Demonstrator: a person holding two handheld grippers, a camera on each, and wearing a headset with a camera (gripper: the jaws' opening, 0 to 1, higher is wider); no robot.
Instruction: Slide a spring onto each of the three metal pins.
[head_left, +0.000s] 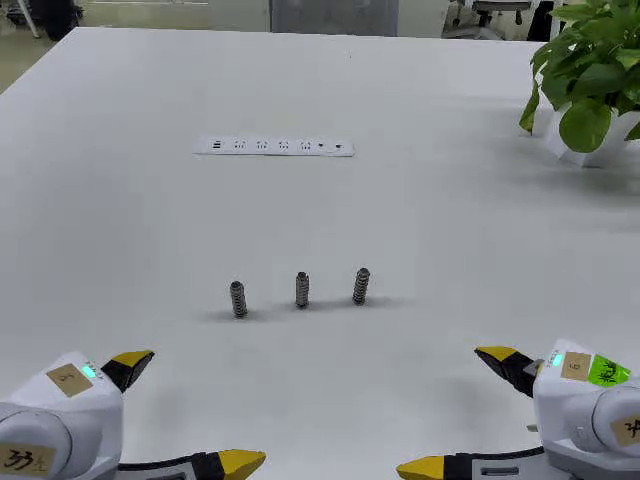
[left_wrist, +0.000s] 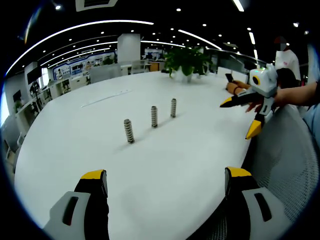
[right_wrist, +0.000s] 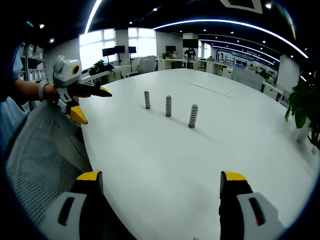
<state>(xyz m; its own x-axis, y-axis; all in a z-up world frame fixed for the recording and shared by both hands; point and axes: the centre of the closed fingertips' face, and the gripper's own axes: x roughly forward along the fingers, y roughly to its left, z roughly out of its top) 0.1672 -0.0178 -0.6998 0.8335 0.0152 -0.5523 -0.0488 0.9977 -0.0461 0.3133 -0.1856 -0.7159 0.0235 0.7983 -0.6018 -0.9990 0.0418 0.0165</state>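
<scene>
Three metal pins stand upright in a row on the white table (head_left: 330, 210), each with a coiled spring around it: the left spring (head_left: 238, 299), the middle spring (head_left: 302, 289) and the right spring (head_left: 361, 286). The left gripper view holds the same row (left_wrist: 153, 116), as does the right gripper view (right_wrist: 168, 106). My left gripper (head_left: 190, 412) hangs open at the near left edge, well short of the pins, with nothing between its jaws. At the near right my right gripper (head_left: 460, 410) stands open and empty too. Each gripper appears in the other's view: the right gripper (left_wrist: 240, 119) and the left gripper (right_wrist: 92, 104).
A white power strip (head_left: 274, 146) lies flat further back on the table. A potted green plant (head_left: 588, 75) stands at the far right corner. A grey mesh chair (right_wrist: 45, 150) sits near the table's front edge.
</scene>
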